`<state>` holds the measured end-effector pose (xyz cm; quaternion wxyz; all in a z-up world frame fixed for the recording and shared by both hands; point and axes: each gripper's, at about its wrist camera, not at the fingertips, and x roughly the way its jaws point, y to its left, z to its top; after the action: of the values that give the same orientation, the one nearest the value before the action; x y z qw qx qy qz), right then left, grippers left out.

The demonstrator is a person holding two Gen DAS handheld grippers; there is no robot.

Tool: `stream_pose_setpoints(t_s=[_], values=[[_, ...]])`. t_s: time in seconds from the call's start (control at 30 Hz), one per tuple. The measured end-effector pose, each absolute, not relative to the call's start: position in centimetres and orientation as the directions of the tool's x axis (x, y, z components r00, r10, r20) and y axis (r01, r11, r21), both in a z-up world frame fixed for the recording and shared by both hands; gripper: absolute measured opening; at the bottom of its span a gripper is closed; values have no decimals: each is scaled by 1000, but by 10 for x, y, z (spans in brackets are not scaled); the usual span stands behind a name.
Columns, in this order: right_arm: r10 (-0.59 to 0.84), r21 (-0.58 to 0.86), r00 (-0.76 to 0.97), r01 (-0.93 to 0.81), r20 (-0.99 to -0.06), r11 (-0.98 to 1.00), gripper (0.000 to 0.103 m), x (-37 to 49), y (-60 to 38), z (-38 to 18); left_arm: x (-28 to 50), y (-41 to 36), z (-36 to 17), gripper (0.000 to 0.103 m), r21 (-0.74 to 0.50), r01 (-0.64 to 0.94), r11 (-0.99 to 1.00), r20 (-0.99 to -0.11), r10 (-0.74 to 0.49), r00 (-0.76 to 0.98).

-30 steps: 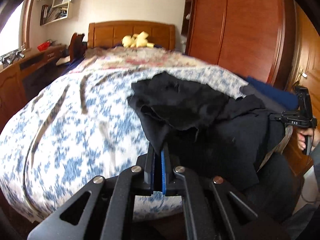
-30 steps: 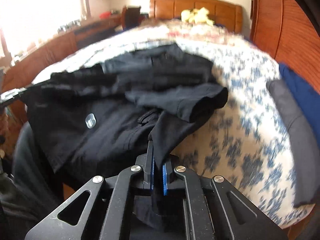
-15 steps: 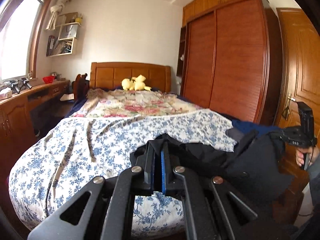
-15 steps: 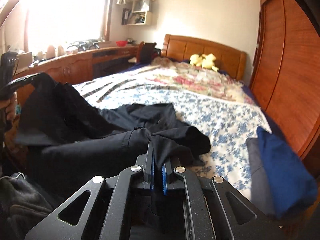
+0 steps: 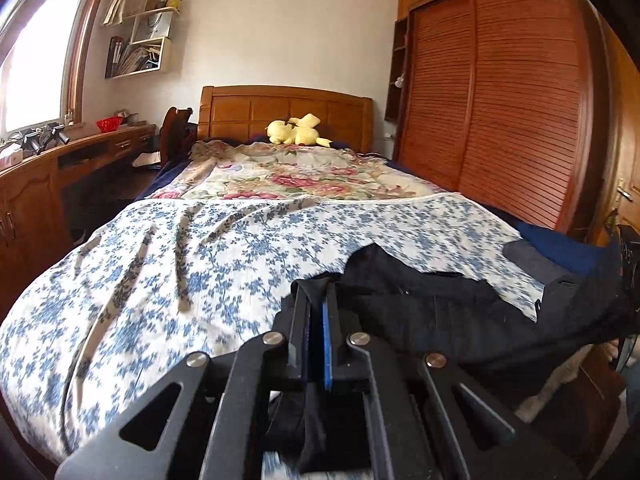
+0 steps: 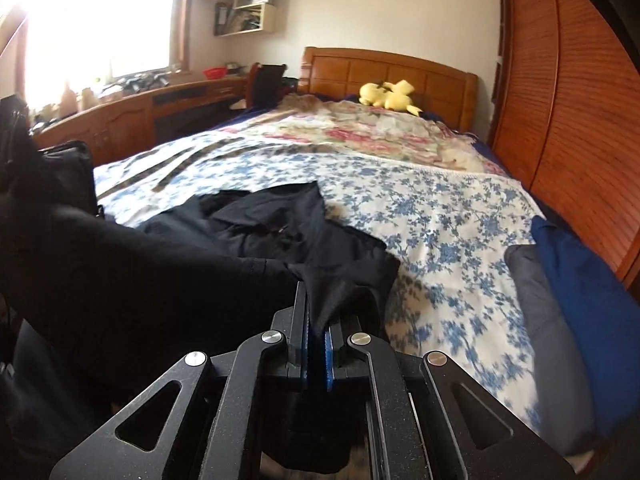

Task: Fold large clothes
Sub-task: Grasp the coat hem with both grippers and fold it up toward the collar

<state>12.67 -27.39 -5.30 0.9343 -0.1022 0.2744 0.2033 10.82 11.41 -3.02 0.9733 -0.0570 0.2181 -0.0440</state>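
Over the floral bed (image 5: 168, 264), both grippers' jaws clamp the black garment (image 6: 280, 232); no writing legible.

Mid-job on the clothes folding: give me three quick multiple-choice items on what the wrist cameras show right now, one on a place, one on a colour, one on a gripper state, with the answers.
1. Where does the yellow plush toy lie?
A. on the desk
B. at the headboard end of the bed
C. on the wall shelf

2. What colour is the garment being handled?
A. black
B. red
C. white

3. How does the right gripper stand?
A. wide open above the bed
B. shut on nothing
C. shut on the garment

Answers:
1 B, the toy sits right in front of the wooden headboard.
2 A, dark black cloth spreads over the blue floral sheet.
3 C, black cloth runs out from between its closed blue pads.
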Motion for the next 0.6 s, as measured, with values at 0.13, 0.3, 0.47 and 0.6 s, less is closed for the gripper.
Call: stream_pose_setpoints(t_s=[0.13, 0.3, 0.47, 0.6], values=[[306, -70, 786, -403, -537, 912, 3, 169, -268, -58, 149, 117, -31, 1, -143, 44, 989, -408, -99, 907], [258, -70, 804, -347, -536, 935, 3, 222, -268, -57, 187, 121, -21, 1, -134, 24, 991, -368, -72, 927], [218, -93, 801, -321, -557, 942, 3, 272, -264, -60, 225, 123, -33, 1, -99, 14, 995, -398, -53, 916], [180, -154, 795, -324, -579, 934, 3, 296, -249, -74, 247, 122, -45, 2, -80, 28, 996, -429, -60, 901]])
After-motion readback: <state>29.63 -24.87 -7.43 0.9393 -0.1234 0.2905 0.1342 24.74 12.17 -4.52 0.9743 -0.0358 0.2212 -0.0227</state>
